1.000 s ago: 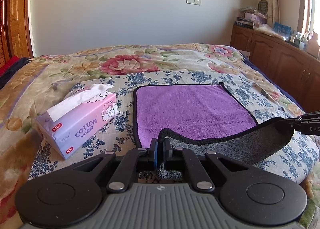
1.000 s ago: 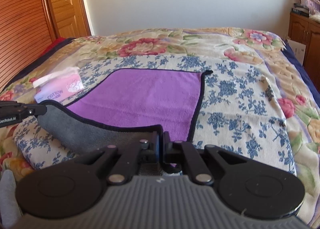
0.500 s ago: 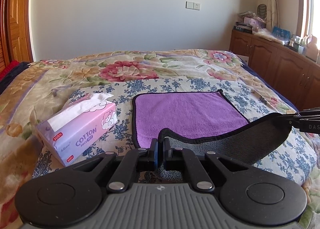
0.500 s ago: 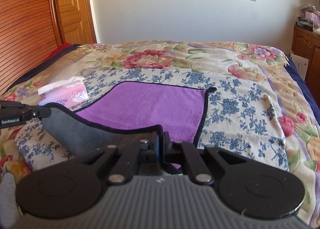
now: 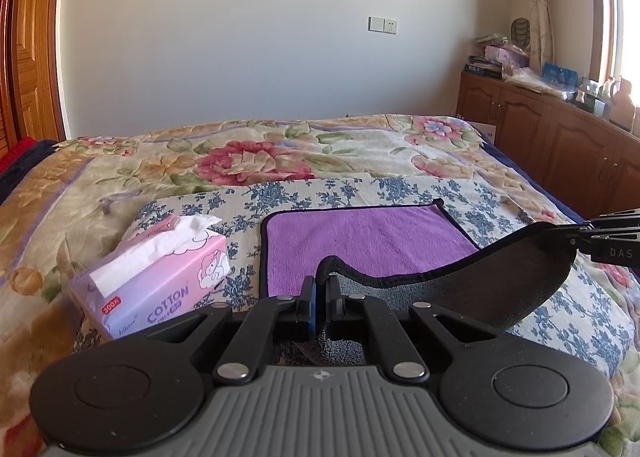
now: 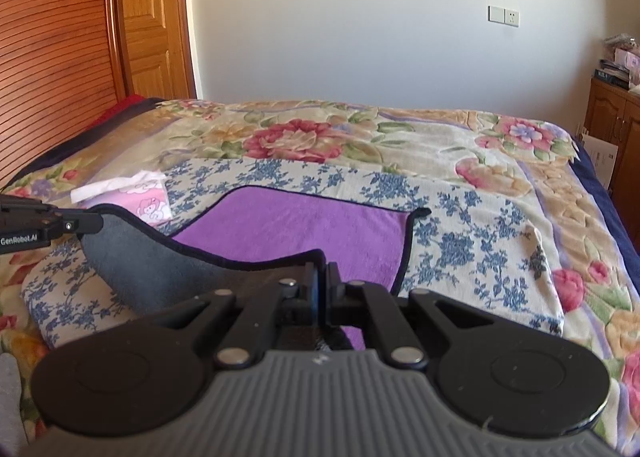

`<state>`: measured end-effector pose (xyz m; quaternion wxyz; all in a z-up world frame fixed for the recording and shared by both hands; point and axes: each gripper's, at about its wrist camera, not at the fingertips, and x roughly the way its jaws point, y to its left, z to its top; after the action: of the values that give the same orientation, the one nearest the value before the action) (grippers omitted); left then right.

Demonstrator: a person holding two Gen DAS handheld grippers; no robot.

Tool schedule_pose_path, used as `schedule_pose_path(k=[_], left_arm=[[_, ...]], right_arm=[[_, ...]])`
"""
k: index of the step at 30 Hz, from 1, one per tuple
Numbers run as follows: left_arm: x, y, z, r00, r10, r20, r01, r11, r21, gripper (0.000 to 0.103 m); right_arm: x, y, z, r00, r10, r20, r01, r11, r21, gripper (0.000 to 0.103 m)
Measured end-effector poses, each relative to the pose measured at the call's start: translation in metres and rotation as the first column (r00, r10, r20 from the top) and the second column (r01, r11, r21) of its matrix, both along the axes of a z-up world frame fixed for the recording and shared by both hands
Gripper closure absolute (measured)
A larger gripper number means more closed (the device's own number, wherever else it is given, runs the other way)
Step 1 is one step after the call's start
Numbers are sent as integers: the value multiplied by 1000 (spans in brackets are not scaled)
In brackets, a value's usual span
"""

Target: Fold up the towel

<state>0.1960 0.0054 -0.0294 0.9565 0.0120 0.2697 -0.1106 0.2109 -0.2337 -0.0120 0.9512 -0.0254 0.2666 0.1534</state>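
Floral bedspread [image 5: 256,161] under a white wall bears the purple towel [image 5: 368,237], near corners pinched by left gripper [image 5: 320,297] and right gripper [image 6: 322,289].

Bright daylight enters from the window [image 5: 618,13] at far right, washing the bedspread [image 5: 280,153] with slight glare; both views stay sharp, with fisheye bending and dark vignetting at the corners
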Motion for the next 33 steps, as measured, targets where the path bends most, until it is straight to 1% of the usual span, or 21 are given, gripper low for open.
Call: schedule_pose_path(k=[11, 15, 25, 33], left_arm=[[19, 1, 0, 1000, 2, 6, -2, 1000, 8, 98], [22, -1, 0, 1000, -1, 2, 1, 1000, -5, 98], [32, -8, 1, 1000, -6, 21, 6, 1000, 28, 98], [43, -8, 5, 999, 0, 38, -1, 999, 35, 98]], right_arm=[[15, 1, -2, 1000, 17, 23, -16, 999, -30, 99], [20, 0, 0, 999, 24, 32, -23, 999, -33, 99], [33, -2, 2, 998, 33, 53, -31, 999, -41, 99], [41, -1, 4, 997, 38, 74, -34, 998, -51, 99]])
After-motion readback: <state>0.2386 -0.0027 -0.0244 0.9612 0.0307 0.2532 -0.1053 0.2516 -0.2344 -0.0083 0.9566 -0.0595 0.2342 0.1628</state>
